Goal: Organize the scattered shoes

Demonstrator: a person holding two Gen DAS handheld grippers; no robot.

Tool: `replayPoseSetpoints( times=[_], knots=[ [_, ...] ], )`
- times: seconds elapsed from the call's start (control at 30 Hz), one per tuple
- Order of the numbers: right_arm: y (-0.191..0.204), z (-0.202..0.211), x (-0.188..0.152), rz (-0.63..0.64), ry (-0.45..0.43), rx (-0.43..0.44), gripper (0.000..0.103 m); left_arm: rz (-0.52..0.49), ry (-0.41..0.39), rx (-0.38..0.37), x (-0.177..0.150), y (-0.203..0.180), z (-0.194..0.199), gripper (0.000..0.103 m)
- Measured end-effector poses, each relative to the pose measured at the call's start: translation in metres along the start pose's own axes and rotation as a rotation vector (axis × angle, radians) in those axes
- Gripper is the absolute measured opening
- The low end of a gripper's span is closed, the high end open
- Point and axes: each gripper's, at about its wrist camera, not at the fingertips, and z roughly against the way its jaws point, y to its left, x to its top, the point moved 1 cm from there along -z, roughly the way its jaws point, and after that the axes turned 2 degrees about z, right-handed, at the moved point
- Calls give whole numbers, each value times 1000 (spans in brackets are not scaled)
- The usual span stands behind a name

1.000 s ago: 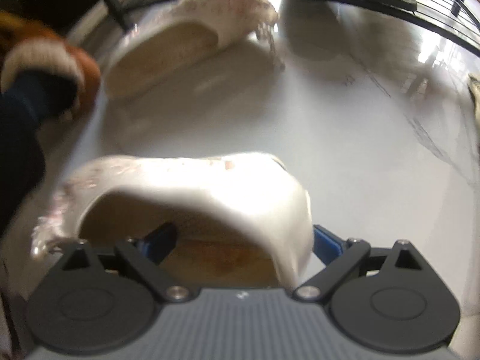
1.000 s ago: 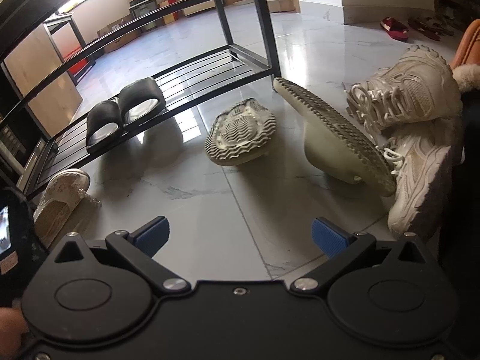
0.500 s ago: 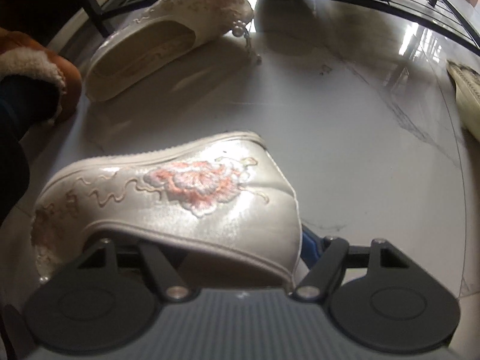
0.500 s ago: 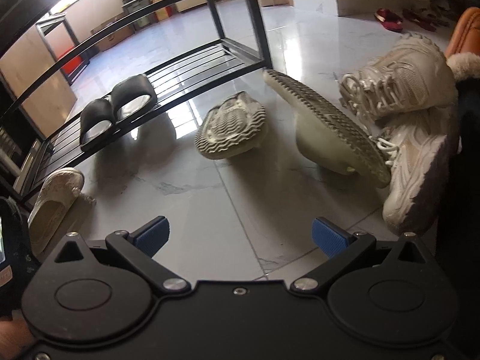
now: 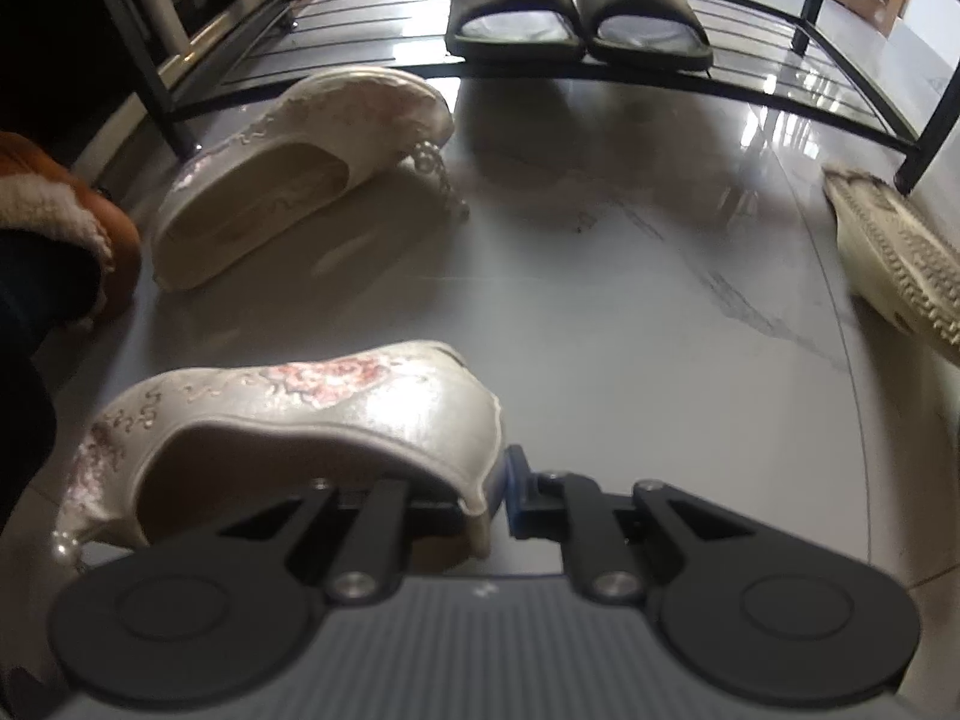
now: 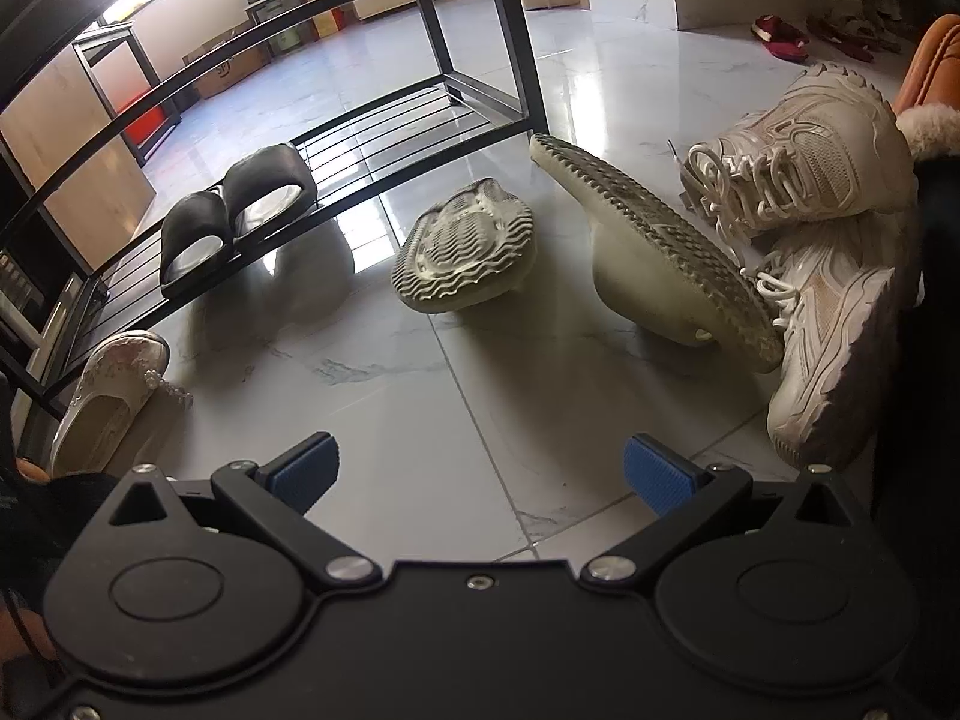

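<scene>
Left gripper [image 5: 480, 495]: I have it clamped on the embroidered slipper [image 5: 300, 414], near left.
Right gripper [image 6: 477, 471]: fingers spread, holding nothing.
Matching slipper [image 5: 288, 174]: I see it far left, beside the rack [image 5: 780, 96].

No legible text in either view. Only candidate: a dark printed mark on the side of a cardboard box [image 6: 231, 73] in the far room, right wrist view; too small and blurred to read. Shoes, rack and gripper bodies show no readable brand, label or number.
</scene>
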Motion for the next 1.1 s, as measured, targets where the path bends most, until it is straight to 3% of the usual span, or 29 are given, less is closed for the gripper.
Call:
replayPoseSetpoints(
  times=[0.27,0.37,0.5,0.67,0.77,0.87,0.97,1.1],
  knots=[
    [-6,-2,0,-22,0,-5,103,106,9,-50,0,10,30,13],
    [-9,-3,0,-31,0,-7,103,91,16,-80,-13,2,44,13],
    [-12,-4,0,-42,0,-9,103,16,47,-136,-38,-17,59,13],
    [-16,-5,-1,-56,0,-12,103,-158,85,-224,-72,-53,73,13],
    [-18,-5,-1,-64,-1,-16,103,-304,34,-253,-84,-78,86,15],
    [-26,-4,-1,-69,-12,-30,103,-370,-34,-242,-86,-93,97,20],
    [-30,-7,-2,-88,-2,-26,103,-344,-12,-231,-84,-93,90,20],
    [-31,-9,-3,-90,1,-22,103,-295,-6,-200,-81,-83,85,49]
  ],
)
